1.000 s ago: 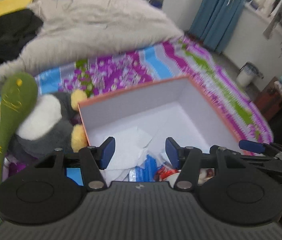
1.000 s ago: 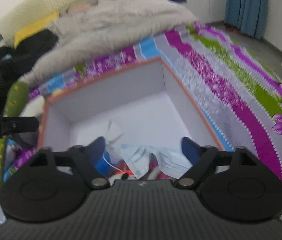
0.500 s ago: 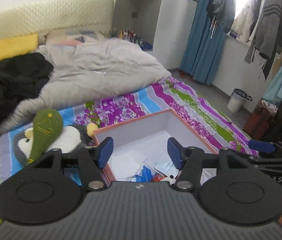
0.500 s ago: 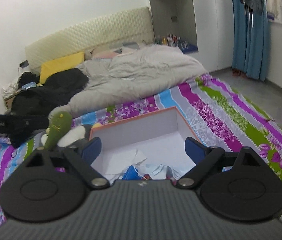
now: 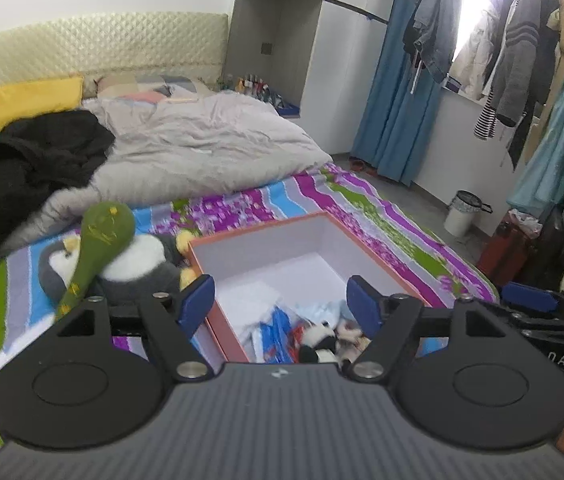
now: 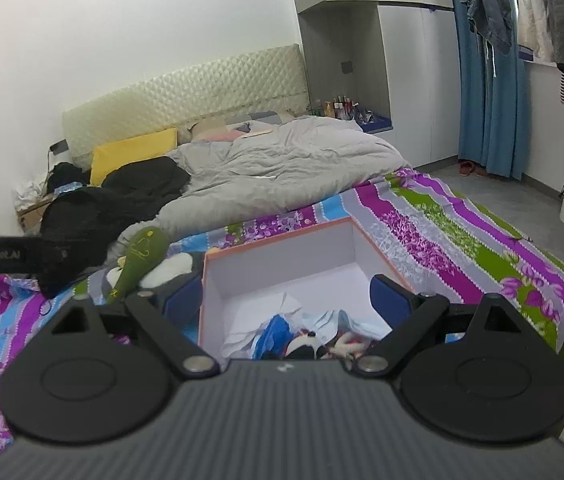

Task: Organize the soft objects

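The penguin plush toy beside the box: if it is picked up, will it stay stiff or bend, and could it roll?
The penguin plush toy looks furry and stuffed, so it probably squashes and sags. Probably light for its bulk. Its round body may roll slightly, though the soft bedsheet should hold it.

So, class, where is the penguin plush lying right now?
In the left wrist view, the penguin plush lies on the striped bedspread, left of the orange box, under a green plush.

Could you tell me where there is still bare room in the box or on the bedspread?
The box is bare at its far end; its near end holds toys. The striped bedspread right of it is free. Left, the penguin crowds it.
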